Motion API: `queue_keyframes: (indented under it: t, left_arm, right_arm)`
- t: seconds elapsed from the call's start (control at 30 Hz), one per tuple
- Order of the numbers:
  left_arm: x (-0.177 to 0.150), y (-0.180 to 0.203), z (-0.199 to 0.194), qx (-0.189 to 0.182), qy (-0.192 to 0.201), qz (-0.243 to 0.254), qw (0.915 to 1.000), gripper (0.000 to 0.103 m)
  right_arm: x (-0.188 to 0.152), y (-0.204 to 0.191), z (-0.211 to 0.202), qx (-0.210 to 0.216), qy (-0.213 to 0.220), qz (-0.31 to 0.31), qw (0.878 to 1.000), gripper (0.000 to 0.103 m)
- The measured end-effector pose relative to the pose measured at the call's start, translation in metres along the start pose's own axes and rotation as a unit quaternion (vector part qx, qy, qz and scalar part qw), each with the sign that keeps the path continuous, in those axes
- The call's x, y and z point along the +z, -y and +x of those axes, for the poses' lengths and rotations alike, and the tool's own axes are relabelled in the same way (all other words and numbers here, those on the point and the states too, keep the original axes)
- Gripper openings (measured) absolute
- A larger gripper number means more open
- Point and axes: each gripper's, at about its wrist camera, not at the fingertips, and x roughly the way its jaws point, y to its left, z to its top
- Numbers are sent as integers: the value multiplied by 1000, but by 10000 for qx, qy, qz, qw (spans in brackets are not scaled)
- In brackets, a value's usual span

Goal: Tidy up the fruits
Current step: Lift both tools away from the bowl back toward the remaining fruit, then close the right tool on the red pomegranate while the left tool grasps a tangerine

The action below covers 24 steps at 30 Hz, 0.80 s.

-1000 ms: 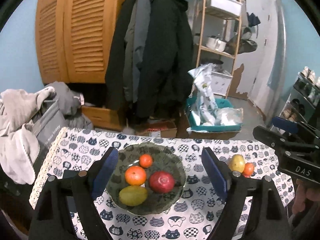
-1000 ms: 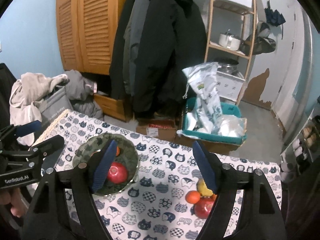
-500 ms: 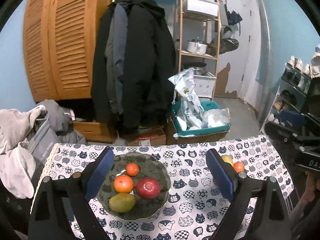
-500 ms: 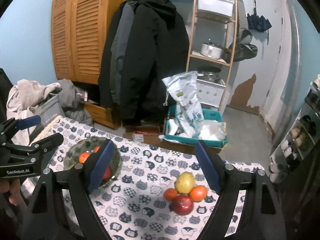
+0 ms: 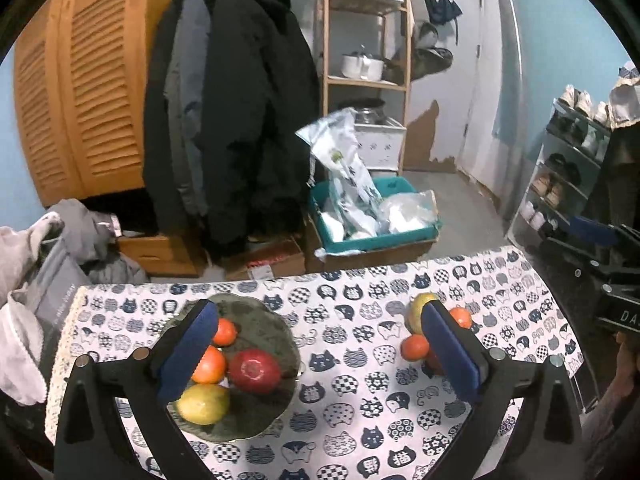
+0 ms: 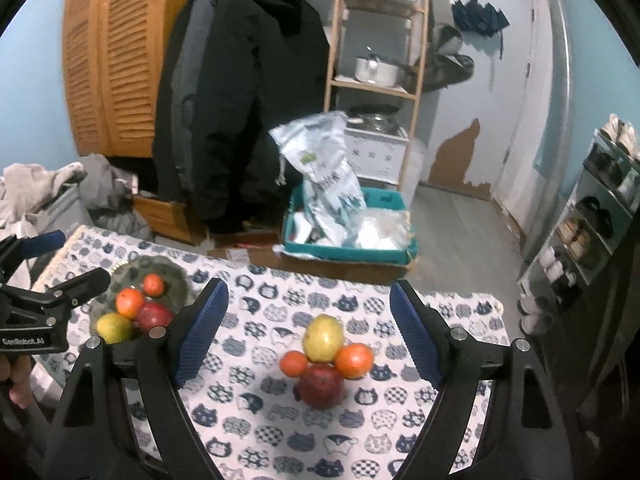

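Note:
A dark glass plate (image 5: 264,316) at the table's left holds a red pomegranate (image 5: 254,370), two oranges (image 5: 208,364) and a yellow-green fruit (image 5: 203,403); it also shows in the right wrist view (image 6: 172,276). On the cat-print cloth to the right lies a loose cluster: a yellow fruit (image 6: 323,338), two oranges (image 6: 354,360) and a red pomegranate (image 6: 322,386). My left gripper (image 5: 320,356) is open and empty above the table's middle. My right gripper (image 6: 308,332) is open and empty, its fingers either side of the loose cluster, above it.
Behind the table stand a wooden louvred wardrobe (image 5: 80,92), hanging dark coats (image 5: 228,120), a wooden shelf unit (image 5: 366,80) and a teal crate of bags (image 5: 372,220). Clothes pile at the left (image 5: 24,264). A shoe rack (image 6: 592,216) stands at the right.
Both grippers have drawn back and risen, so more of the table shows. The right gripper has swung right, bringing the loose cluster between its fingers. No fruit has moved.

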Motion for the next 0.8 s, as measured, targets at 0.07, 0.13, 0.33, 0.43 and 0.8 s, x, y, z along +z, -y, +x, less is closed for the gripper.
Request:
queue_keyframes:
  t: [0.07,0.13,0.33,0.43,0.8]
  left_arm:
    - [-1,7,7,-28,-47,49,10000,102]
    - [-2,13,13,-46,-88,98,9999,102]
    - [-6,26,40,-129,-403,168,9990,102]
    - [-12,33,56,-203,-613,194,9977,102]
    - [-38,47,119,-165,-1342,302,9904,102]
  right_arm:
    - [-4,5,5,-34,-83,35,10000,82]
    - [-10,12,11,-67,-175,83,9998,82]
    - [-29,27,38,-196,-568,162,9981,82]
    - [-41,34,55,-143,-815,248,9963,82]
    - [-80,43,117,103,-1611,512,9856,82]
